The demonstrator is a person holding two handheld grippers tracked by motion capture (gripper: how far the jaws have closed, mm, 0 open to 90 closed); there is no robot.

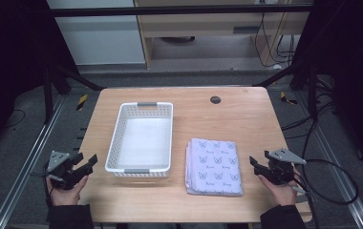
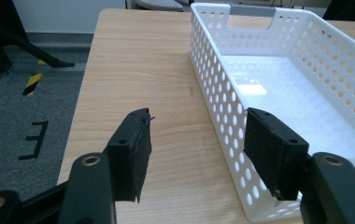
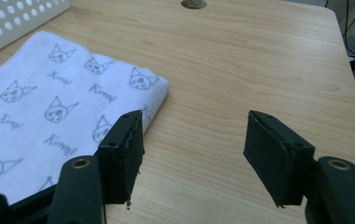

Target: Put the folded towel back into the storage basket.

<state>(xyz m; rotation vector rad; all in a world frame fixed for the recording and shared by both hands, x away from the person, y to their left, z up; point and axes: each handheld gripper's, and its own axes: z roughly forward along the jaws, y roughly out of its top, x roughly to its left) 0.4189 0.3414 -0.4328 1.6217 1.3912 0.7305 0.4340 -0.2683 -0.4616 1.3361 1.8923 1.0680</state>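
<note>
Right gripper (image 1: 258, 165) found held at table's (image 1: 246, 114) right near edge, jaws spread wide, nothing between them. Folded cloth (image 1: 213, 166) with cat print lay flat just to its left, apart from the jaws. Left gripper (image 1: 85, 163) likewise wide open and empty, beside near left corner of white perforated basket (image 1: 114, 143), not touching.

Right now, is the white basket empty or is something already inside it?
Empty. The white basket shows only its bare bottom in the high view and the left gripper view. The folded towel lies beside it on the table.
</note>
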